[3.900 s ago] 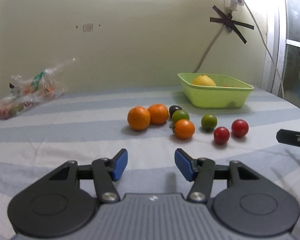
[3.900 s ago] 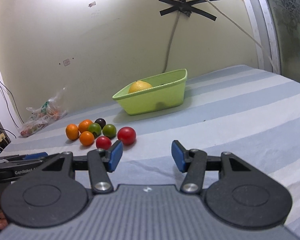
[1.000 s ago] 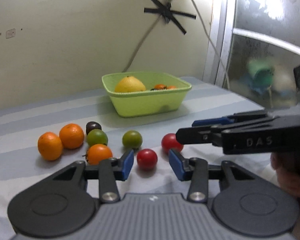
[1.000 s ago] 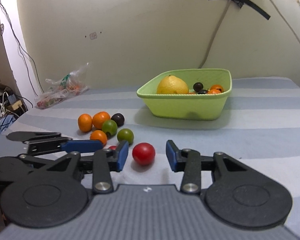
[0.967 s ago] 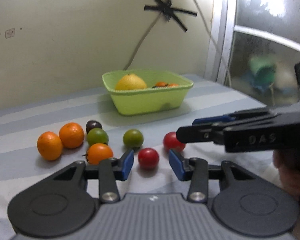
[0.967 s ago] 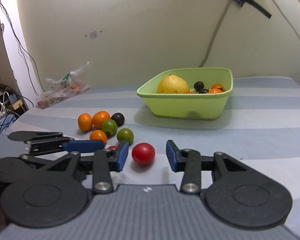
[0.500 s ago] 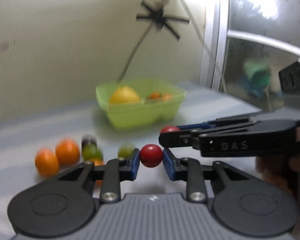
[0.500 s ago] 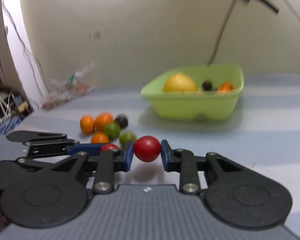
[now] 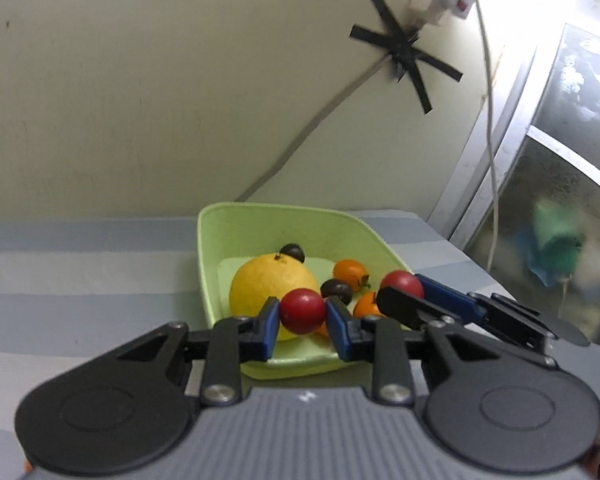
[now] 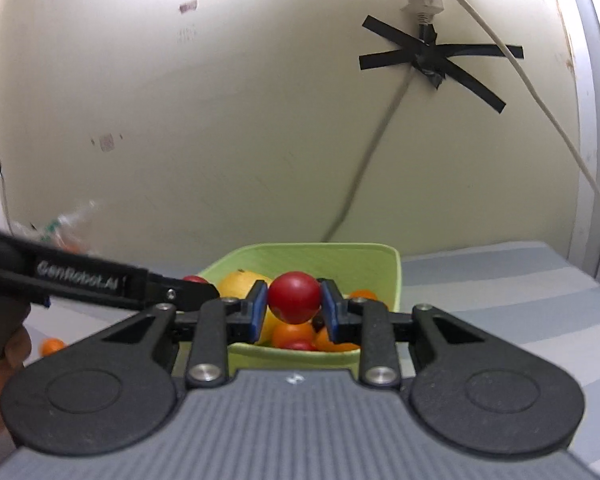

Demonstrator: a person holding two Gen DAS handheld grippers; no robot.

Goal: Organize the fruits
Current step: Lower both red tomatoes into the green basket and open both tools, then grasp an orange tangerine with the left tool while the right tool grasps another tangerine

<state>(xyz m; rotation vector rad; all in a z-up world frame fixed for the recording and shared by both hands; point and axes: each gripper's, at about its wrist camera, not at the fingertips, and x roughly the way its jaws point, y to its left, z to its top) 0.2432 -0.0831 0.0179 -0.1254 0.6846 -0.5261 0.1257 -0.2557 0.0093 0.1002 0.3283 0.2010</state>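
— What is seen behind the fruit?

— Cream wall (image 9: 140, 100) is seen at the back, with a cable fixed by crossed black tape (image 9: 403, 56), and a blue-and-white striped cloth (image 9: 60, 272) is spread over the table.

— How are the fruits described?

— A lime-green basket (image 9: 220, 216) is shown on the cloth. A large yellow citrus (image 9: 260, 284), small orange fruits (image 9: 349, 272) and two dark ones (image 9: 292, 251) are held inside it. Two glossy, round red tomatoes are seen in the air above its near edge.

— What is held by each gripper?

— The left gripper (image 9: 303, 316) is clamped narrowly on one red tomato (image 9: 303, 310), its blue pads (image 9: 268, 322) pressed against both sides. The right gripper (image 10: 294, 306) is likewise clenched on the other red tomato (image 10: 294, 297), gripped between its pads (image 10: 257, 308).

— How are the hands posed?

— Both grippers are pointed towards the basket and tilted slightly downward, set side by side, with each seen in the other's view. Part of a hand (image 10: 0, 364) is glimpsed at the lower left of the right wrist view.
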